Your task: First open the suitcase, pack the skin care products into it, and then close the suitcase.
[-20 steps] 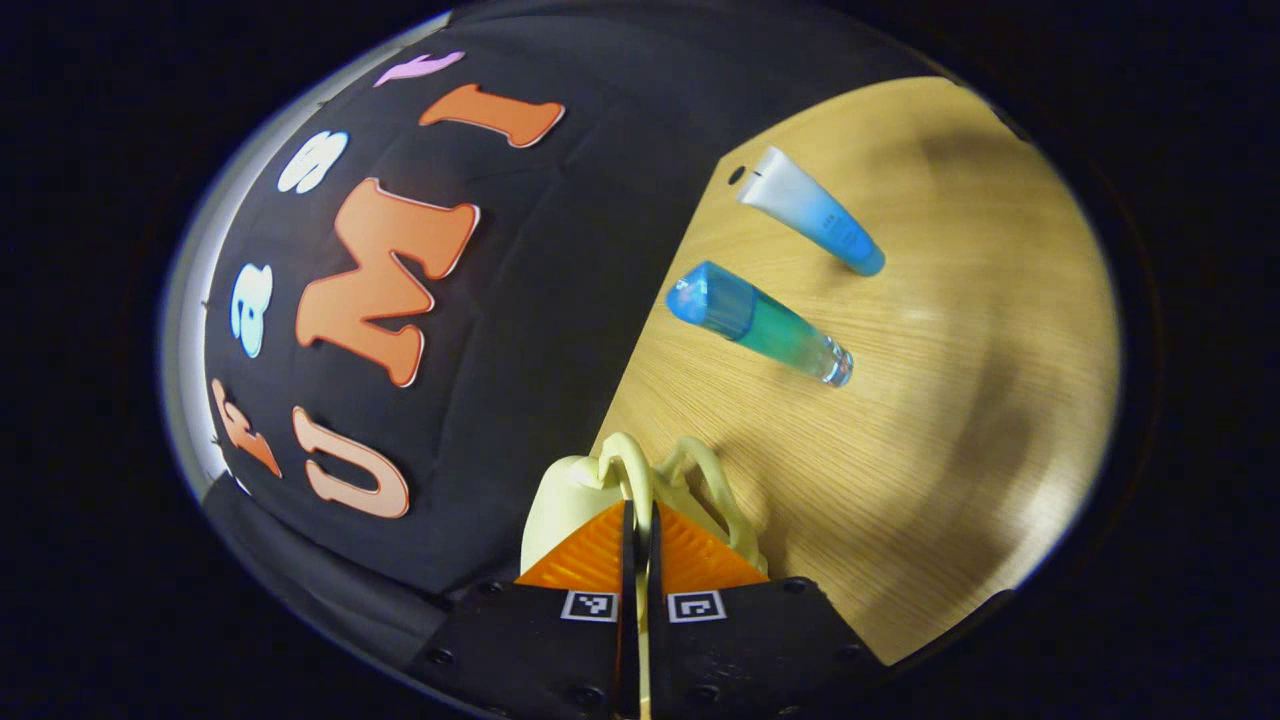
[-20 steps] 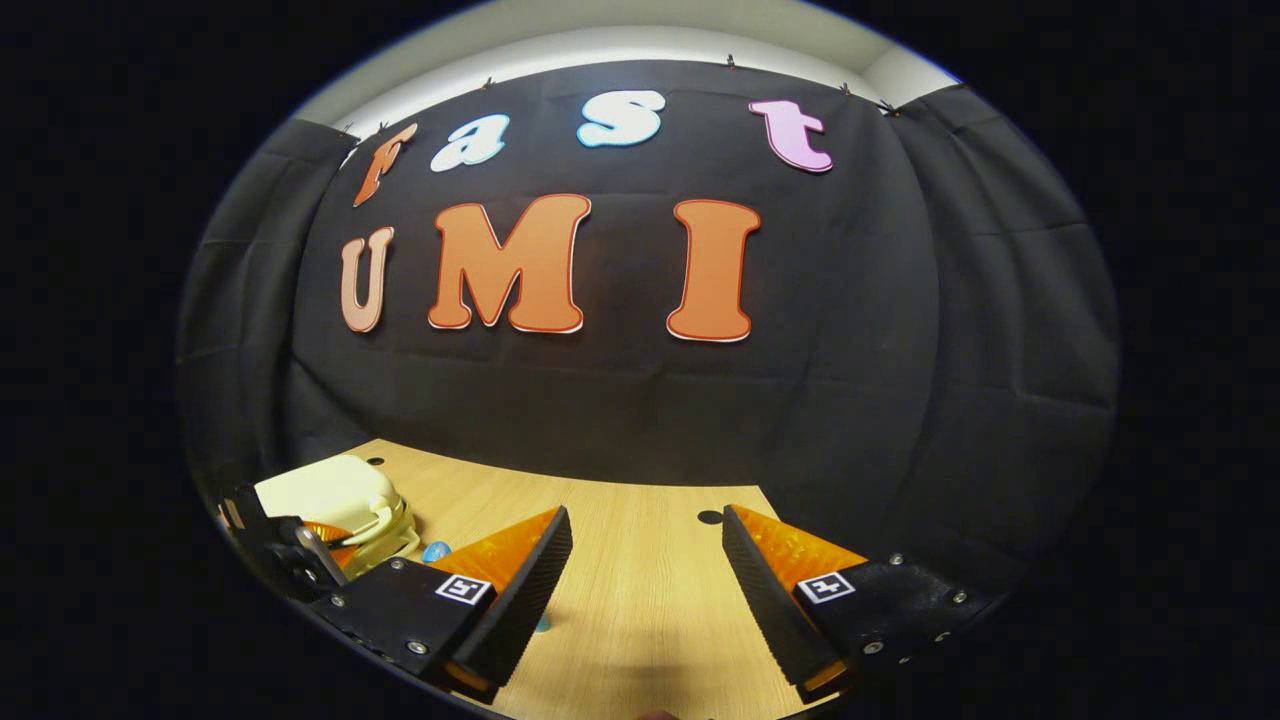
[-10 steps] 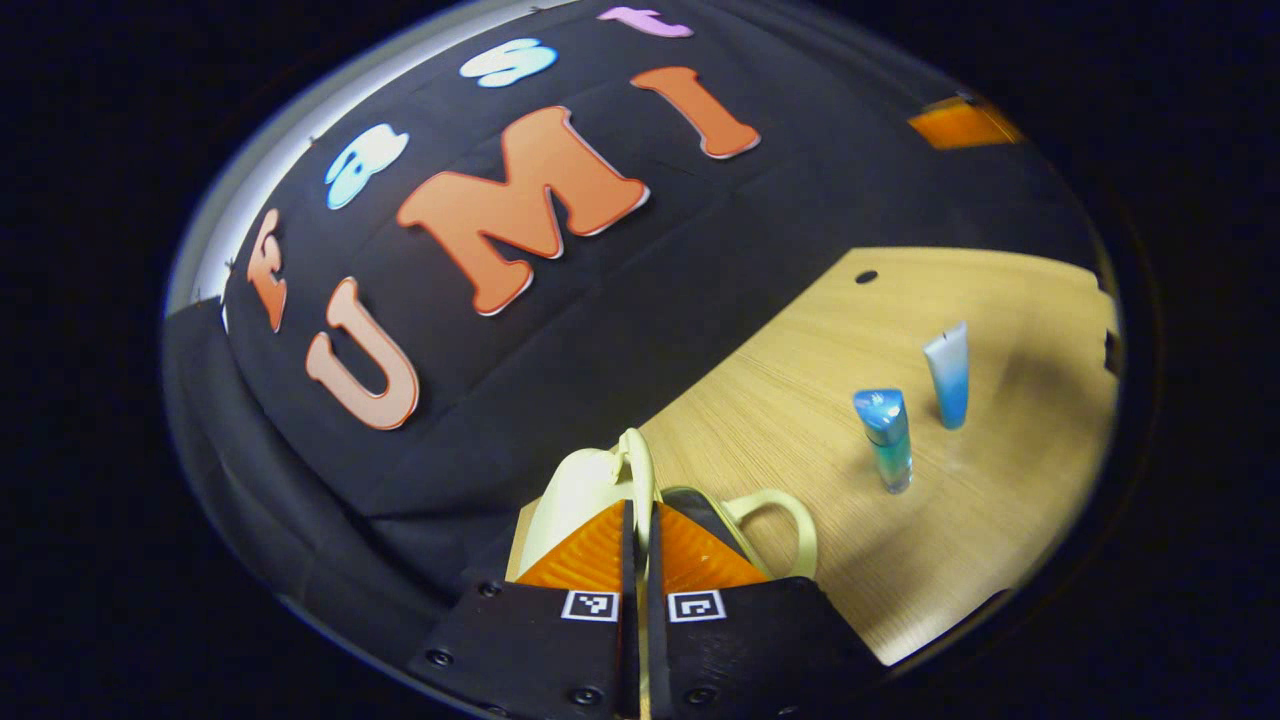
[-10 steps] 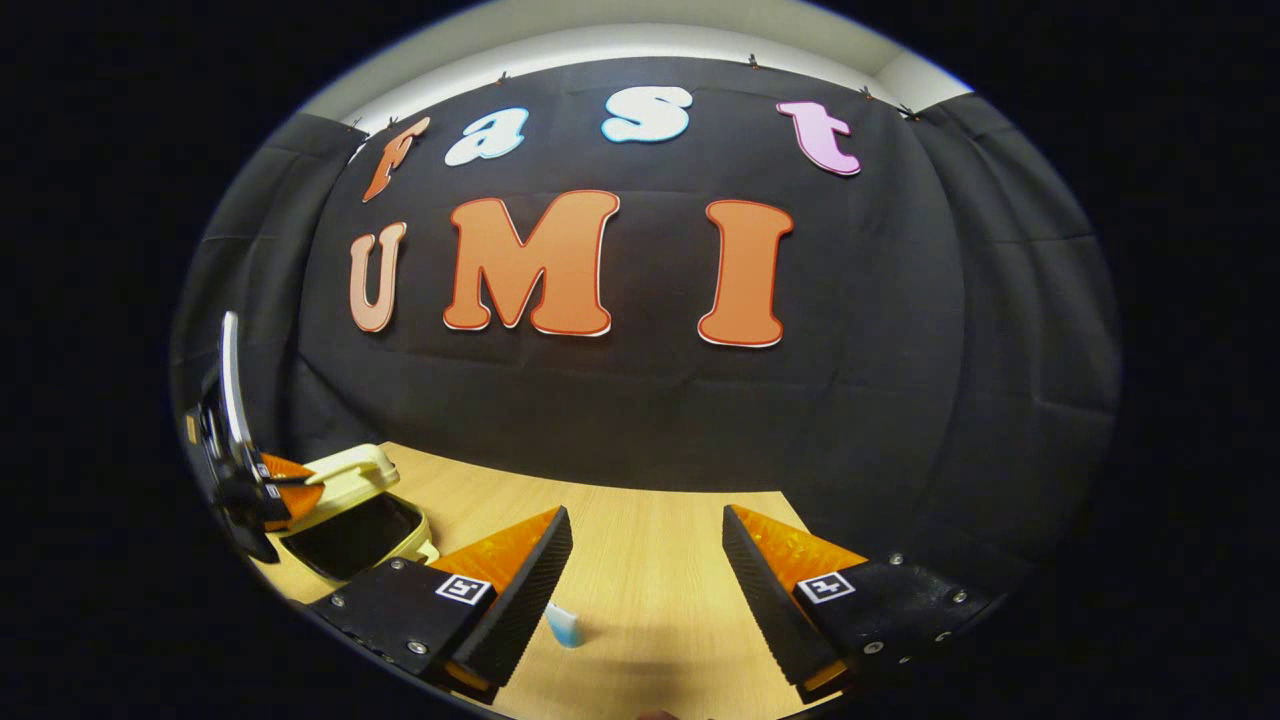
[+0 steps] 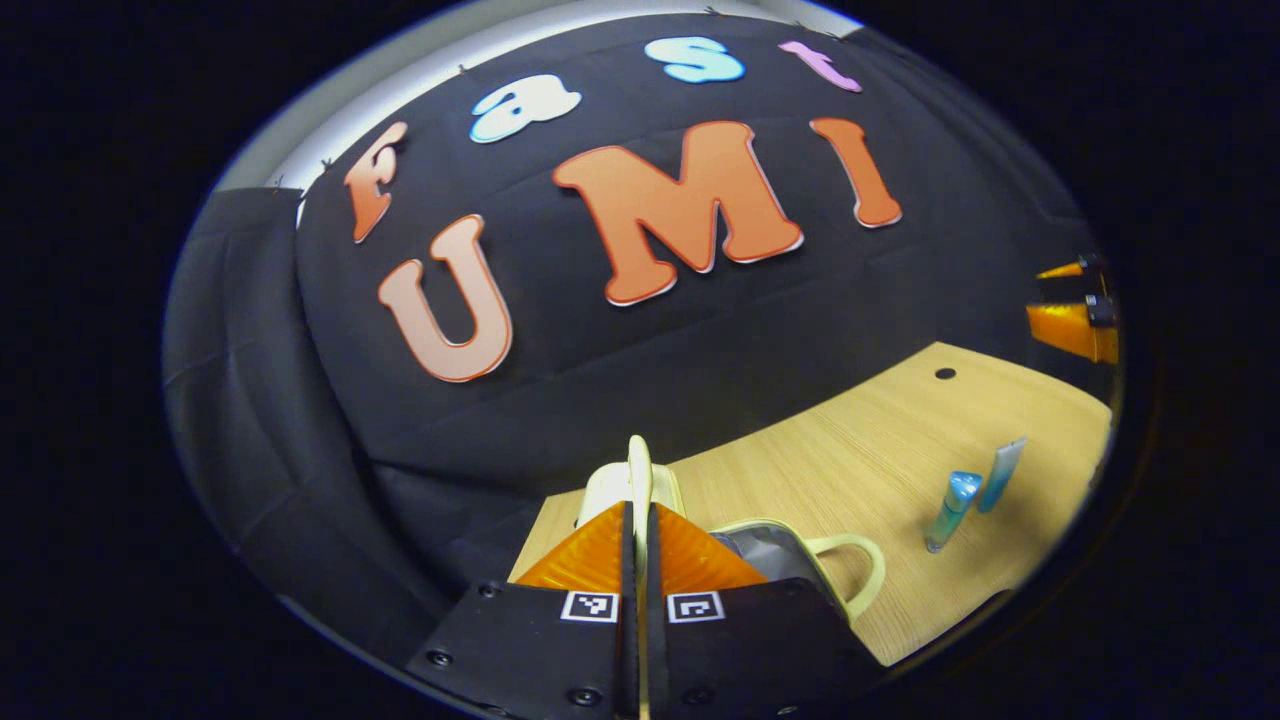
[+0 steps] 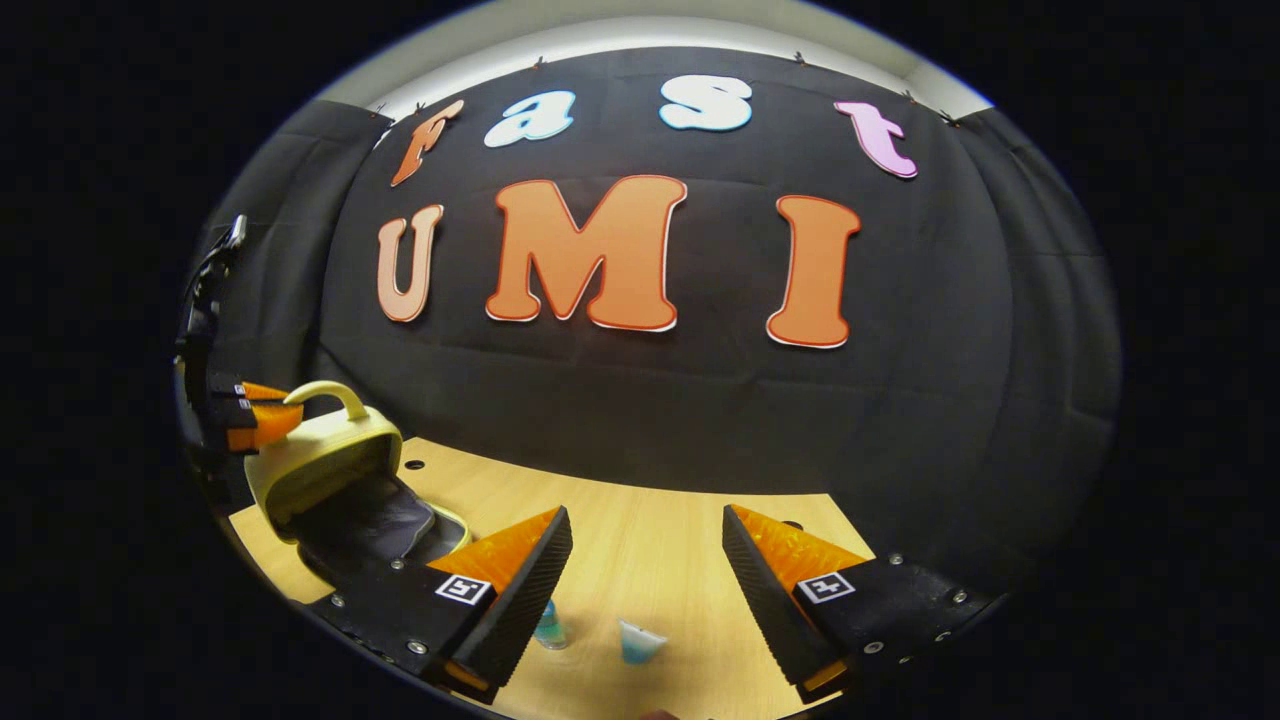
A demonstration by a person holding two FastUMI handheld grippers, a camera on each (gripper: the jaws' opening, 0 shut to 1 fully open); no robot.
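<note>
Fingers of my left gripper (image 5: 636, 545) pinch the handle of the pale yellow suitcase's lid (image 5: 638, 478), lifted open at lower centre of the left gripper view. My right gripper (image 6: 648, 560) gapes wide above the light wooden desk (image 6: 640, 560), where a teal bottle (image 6: 547, 625) and blue-white tube (image 6: 638, 640) stand before the black cloth wall (image 6: 650, 400).

One suitcase (image 6: 325, 470), one bottle (image 5: 950, 508), one tube (image 5: 1002, 473), two tools (image 5: 637, 520).
</note>
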